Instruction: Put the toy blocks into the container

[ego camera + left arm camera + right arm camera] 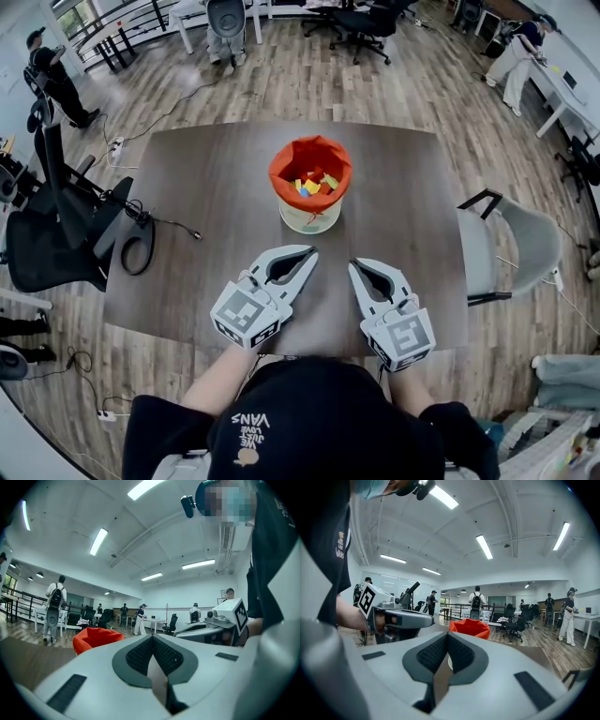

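Near the middle of the dark brown surface (206,216), a little toward its far edge and about midway between its left and right edges, stands the container (309,217). It is a pale, round tub that stands upright. An orange liner (286,167) is folded out over its rim and hides the upper part of its wall.

Inside it lie the toy blocks (314,184), small and brightly coloured. Yellow, red, blue and green pieces lie jumbled together at the bottom of the liner. Their shapes are too small to make out. No block shows on the bare wood around the tub.

The left gripper (312,250) is over the near part of the surface, left of the tub's line and pointing toward it. Its jaws are closed tip to tip with nothing between them. The right gripper (354,265) is just beside it, nearer the right edge. It is likewise fully closed and empty, and its tips lean in toward the left one. Both are well short of the tub. Whether they rest on the wood cannot be told.

A black cable (173,225) trails onto the surface from its left edge. A grey chair (511,248) stands at its right edge.
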### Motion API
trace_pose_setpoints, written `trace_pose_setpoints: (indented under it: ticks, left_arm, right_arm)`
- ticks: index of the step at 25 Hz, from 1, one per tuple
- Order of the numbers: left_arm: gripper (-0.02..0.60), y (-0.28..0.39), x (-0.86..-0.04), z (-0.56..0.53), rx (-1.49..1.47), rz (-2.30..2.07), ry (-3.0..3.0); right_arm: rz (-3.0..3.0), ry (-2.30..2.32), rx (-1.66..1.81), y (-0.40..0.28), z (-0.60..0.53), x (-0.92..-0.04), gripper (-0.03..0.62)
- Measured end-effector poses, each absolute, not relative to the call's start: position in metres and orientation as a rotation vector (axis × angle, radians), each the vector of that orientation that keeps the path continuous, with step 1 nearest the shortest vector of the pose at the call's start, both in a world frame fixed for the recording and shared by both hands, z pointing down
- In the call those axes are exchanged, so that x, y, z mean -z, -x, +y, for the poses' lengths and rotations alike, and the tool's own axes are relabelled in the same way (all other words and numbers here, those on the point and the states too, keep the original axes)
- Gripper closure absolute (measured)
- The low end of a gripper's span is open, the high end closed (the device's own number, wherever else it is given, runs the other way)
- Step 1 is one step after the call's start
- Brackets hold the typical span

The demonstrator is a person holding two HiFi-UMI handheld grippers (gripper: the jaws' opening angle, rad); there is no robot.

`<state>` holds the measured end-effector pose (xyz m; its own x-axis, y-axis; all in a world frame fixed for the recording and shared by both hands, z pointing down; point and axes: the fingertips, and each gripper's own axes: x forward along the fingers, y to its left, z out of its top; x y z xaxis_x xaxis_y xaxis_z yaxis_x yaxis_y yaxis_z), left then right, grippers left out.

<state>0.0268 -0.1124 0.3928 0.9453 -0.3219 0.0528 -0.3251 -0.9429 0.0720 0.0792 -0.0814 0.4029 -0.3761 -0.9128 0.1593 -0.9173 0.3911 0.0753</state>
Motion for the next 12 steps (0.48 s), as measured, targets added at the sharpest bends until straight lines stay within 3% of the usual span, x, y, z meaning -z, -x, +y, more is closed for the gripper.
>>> trace_pose_setpoints:
  ticks: [12]
  left_arm:
    - [0.571, -0.06, -0.384, -0.094, -0.006, -0.338, -3.03]
  right_arm:
    - [-2.386, -1.755, -0.044, -0.112, -0.07, -0.403, 0.576]
